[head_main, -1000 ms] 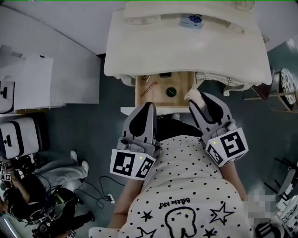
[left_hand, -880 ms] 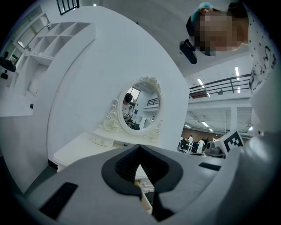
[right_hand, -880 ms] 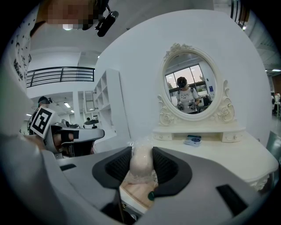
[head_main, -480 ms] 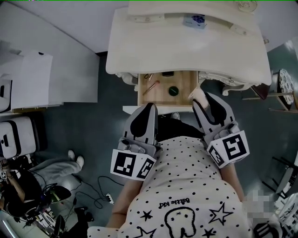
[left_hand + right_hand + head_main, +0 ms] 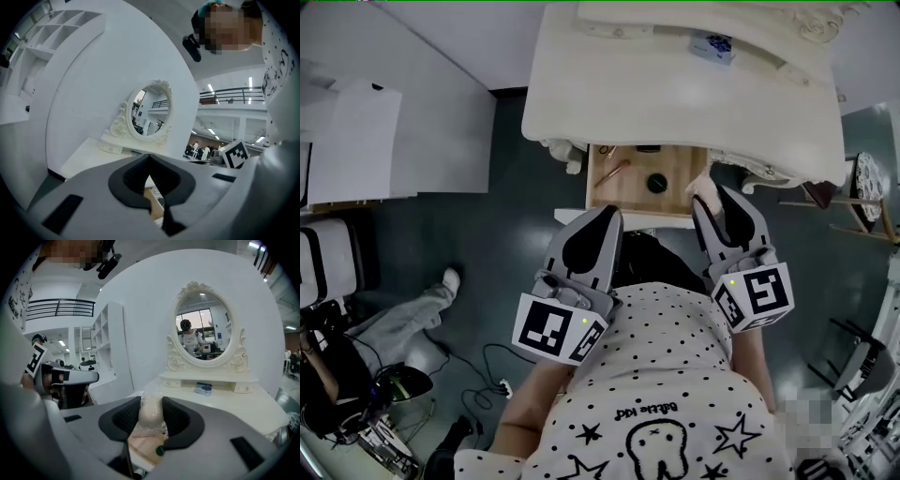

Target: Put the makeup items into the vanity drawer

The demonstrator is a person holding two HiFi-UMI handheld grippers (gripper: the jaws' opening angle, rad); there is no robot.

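Right gripper [image 5: 709, 190] is clamping a pale, plastic-wrapped sponge [image 5: 151, 414] between its pads, jaws standing partly apart. The open drawer [image 5: 614, 194] is lying just ahead of its tips, to the left. Left gripper [image 5: 149, 164] is hovering with jaws together, holding nothing.

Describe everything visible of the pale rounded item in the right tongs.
The pale rounded item is pinkish-cream, egg-shaped and soft-looking, perhaps a makeup sponge, wrapped in crinkled clear plastic. The right gripper clamps its two sides in the tongs, the rounded end poking past their tips. In the head view it hangs by the right side of the open drawer.
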